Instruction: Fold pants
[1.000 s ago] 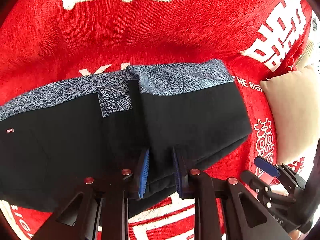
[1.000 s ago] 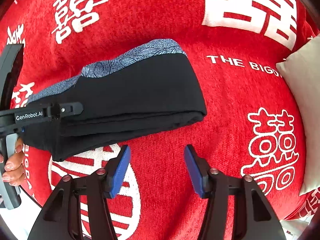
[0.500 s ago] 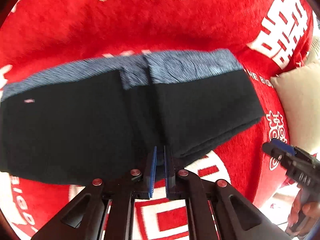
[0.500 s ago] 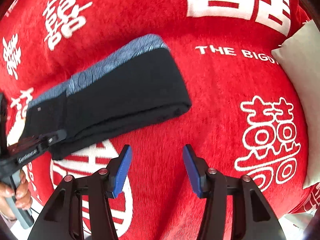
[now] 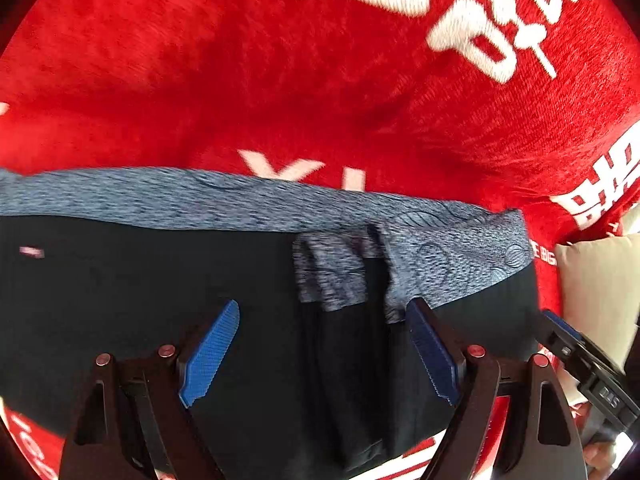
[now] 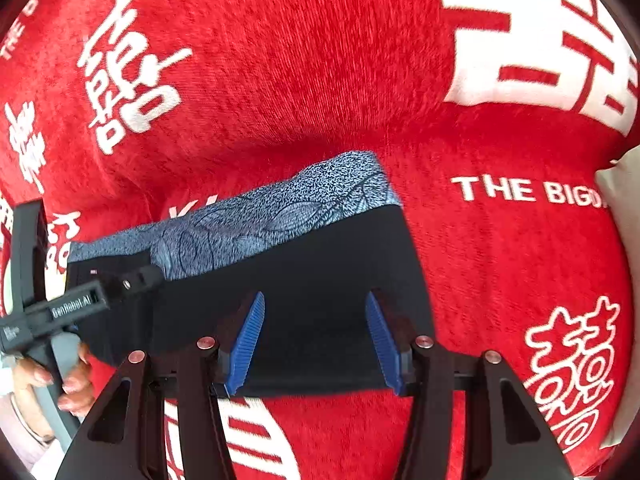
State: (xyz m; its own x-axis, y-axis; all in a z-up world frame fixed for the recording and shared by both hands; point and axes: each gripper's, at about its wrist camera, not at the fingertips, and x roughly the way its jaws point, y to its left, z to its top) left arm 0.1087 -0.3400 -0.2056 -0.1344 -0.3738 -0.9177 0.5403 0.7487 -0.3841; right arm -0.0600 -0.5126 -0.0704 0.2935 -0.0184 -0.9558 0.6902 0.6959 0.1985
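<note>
Black pants with a blue-grey patterned waistband lie folded lengthwise on the red blanket. My left gripper points down over the middle of them, its jaws opening wide. The cloth folds lie below the gap and no pad presses on them. In the right wrist view my right gripper stands open above the pants' folded right end, nothing pinched. The left gripper shows at the left edge there, held by a hand. The right gripper shows at the right edge of the left wrist view.
The red blanket carries white characters and lettering. A beige pillow lies just right of the pants' end and shows as well at the edge of the right wrist view, pillow.
The left gripper shut on the pants' near edge, then opened wide and shifted further over them. The right gripper moved from the bare blanket to above the pants' right end.
</note>
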